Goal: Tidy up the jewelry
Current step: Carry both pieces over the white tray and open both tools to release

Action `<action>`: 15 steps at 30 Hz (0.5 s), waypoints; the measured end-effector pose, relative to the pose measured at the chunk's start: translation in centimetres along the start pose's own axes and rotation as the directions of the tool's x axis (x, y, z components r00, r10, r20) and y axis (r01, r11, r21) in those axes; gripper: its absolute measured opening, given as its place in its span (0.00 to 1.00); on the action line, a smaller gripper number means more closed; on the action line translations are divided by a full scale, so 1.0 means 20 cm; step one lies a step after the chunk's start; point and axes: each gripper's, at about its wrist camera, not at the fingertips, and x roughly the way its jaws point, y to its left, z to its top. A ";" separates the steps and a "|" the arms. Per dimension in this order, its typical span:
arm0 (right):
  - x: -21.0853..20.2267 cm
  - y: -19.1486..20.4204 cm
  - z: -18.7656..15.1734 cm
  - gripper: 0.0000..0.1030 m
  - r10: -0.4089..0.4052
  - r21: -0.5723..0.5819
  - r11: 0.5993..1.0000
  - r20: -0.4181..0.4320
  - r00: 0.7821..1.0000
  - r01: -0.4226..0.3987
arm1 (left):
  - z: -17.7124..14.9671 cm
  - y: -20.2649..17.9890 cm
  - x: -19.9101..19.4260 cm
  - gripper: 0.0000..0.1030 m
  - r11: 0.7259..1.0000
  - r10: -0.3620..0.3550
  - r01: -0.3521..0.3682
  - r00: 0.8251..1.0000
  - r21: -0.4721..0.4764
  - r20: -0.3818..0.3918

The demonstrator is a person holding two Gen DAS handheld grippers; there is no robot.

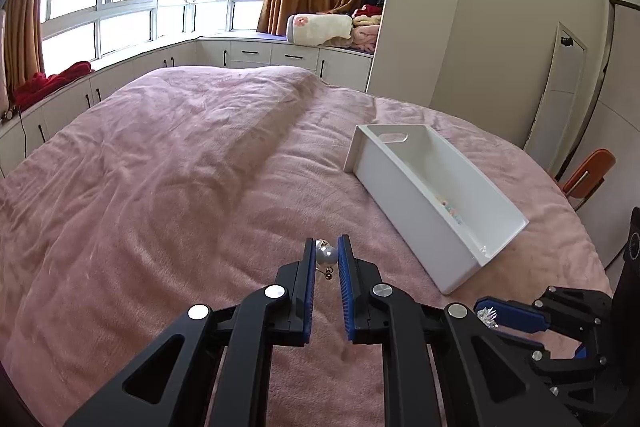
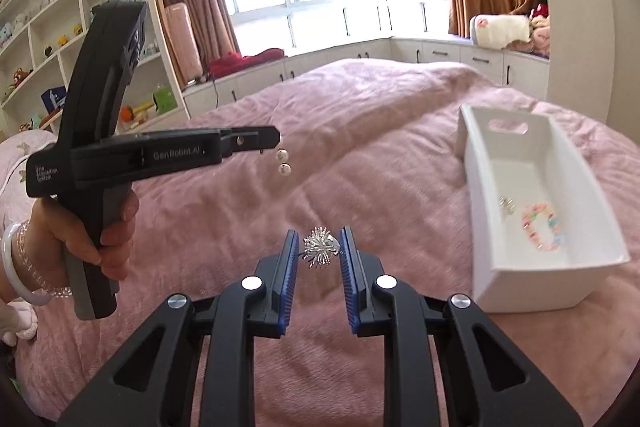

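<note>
Both tongs (image 1: 325, 254) (image 2: 319, 247) pinch earrings (image 1: 326, 255) (image 2: 319, 250) beside white bin (image 2: 592, 187)

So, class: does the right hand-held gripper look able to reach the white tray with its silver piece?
Probably yes. The right hand-held gripper holds the silver spiky piece, and the white tray lies open-topped just to its right, with nothing between.
</note>
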 end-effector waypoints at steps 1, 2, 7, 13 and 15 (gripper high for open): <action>-0.02 -0.02 0.01 0.21 -0.004 0.003 1.000 0.007 1.000 0.004 | 0.01 -0.02 0.00 0.16 1.000 0.001 -0.001 1.000 0.007 0.001; -0.03 -0.04 0.02 0.21 -0.012 0.007 1.000 0.015 1.000 0.012 | 0.02 -0.04 0.00 0.16 1.000 0.000 0.000 1.000 0.015 0.001; -0.08 -0.15 0.07 0.21 -0.049 0.014 0.999 0.049 0.998 0.049 | 0.10 -0.13 0.07 0.16 0.999 -0.012 0.013 1.000 0.038 -0.012; -0.11 -0.34 0.12 0.21 -0.096 0.038 0.995 0.081 0.992 0.093 | 0.21 -0.29 0.22 0.16 0.995 -0.055 0.056 0.998 0.083 -0.023; -0.11 -0.41 0.14 0.21 -0.115 0.053 0.993 0.092 0.989 0.110 | 0.25 -0.35 0.27 0.16 0.992 -0.071 0.074 0.997 0.104 -0.025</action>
